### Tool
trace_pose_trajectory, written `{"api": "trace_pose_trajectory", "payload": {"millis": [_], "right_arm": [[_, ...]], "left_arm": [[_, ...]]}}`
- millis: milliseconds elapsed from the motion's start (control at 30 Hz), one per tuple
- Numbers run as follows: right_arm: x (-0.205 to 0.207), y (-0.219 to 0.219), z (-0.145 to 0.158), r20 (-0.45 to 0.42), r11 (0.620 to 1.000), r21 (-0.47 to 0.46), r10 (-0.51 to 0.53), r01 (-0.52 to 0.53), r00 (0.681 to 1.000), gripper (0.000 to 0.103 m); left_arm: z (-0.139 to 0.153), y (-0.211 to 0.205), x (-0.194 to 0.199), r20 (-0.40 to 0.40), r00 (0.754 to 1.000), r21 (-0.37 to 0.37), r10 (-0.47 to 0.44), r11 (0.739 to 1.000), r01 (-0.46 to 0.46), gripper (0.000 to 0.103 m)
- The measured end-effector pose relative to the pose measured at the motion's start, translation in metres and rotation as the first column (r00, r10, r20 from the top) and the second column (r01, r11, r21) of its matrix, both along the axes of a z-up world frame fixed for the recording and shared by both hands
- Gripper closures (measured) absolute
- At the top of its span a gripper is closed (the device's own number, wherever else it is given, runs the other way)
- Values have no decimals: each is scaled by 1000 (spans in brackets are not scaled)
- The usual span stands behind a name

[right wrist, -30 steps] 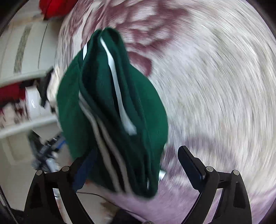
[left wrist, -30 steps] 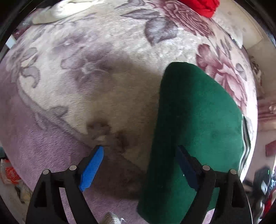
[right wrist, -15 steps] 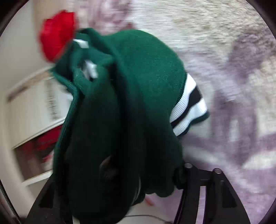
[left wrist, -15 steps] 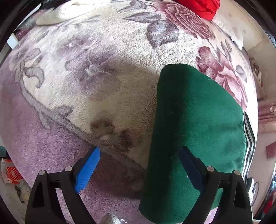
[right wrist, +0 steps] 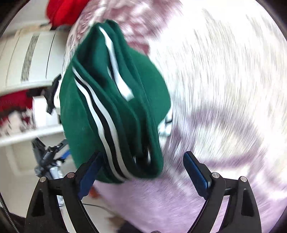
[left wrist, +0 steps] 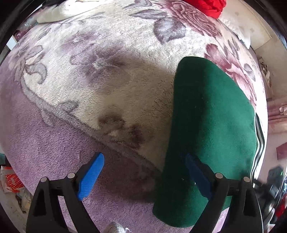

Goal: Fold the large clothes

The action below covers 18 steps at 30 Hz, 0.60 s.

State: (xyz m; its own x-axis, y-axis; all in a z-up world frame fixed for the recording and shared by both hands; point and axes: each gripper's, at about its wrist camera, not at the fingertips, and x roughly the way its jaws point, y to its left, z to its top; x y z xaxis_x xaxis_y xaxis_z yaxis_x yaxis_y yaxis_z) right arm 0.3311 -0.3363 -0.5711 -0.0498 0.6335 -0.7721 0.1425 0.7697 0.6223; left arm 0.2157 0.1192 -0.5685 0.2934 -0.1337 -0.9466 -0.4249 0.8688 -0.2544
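A folded dark green garment [left wrist: 211,121] with white and black stripes lies on the floral plush blanket [left wrist: 111,75]. My left gripper [left wrist: 145,172] is open and empty above the blanket, its right finger over the garment's near left edge. In the blurred right wrist view the same garment [right wrist: 114,100] shows its striped folded edges, bunched just ahead of my right gripper [right wrist: 141,170]. The right gripper's jaws stand wide open; its left finger [right wrist: 91,170] is next to the garment's near end.
A red cloth [left wrist: 211,7] lies at the far edge of the blanket, also in the right wrist view [right wrist: 62,10]. A cream cloth [left wrist: 59,10] lies far left. White shelving [right wrist: 26,59] and floor clutter stand beside the bed's edge.
The right gripper was shut on the green garment half a second ago; now its jaws are open and the view has swung back. The left gripper has barely moved.
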Motion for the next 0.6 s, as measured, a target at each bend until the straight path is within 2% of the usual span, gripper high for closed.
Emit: {"api": "trace_pose_trajectory", "payload": {"millis": [133,200,267,367,500,533,600], "right_arm": [[58,17,8,100,991,-48,129,-124,987,4],[85,32,-1,125,976,-64,214,-207,969,0],[107,35,-25,104,963,-65,269,-263,958,0],[120,33,-57,40,952,90,290,-293,956,0],[130,18,-59,25,918,208,342,-339,940,0],[132,13,-62,-1,904,282,335,-321,942,0],[137,4,-68,-34,882,365,333,-298,942,0]], "left_arm": [[-4,-8,7,41,999,-66,-11,998,14,10],[-8,-12,13,66,998,-88,-23,996,29,10],[-14,-13,20,83,996,-131,-32,990,42,10],[-31,-11,31,111,993,-252,-40,965,67,10],[-52,-12,43,136,990,-397,-29,914,81,10],[-55,-13,45,143,989,-415,-28,906,86,10],[-57,-18,51,165,985,-426,-41,898,109,10]]}}
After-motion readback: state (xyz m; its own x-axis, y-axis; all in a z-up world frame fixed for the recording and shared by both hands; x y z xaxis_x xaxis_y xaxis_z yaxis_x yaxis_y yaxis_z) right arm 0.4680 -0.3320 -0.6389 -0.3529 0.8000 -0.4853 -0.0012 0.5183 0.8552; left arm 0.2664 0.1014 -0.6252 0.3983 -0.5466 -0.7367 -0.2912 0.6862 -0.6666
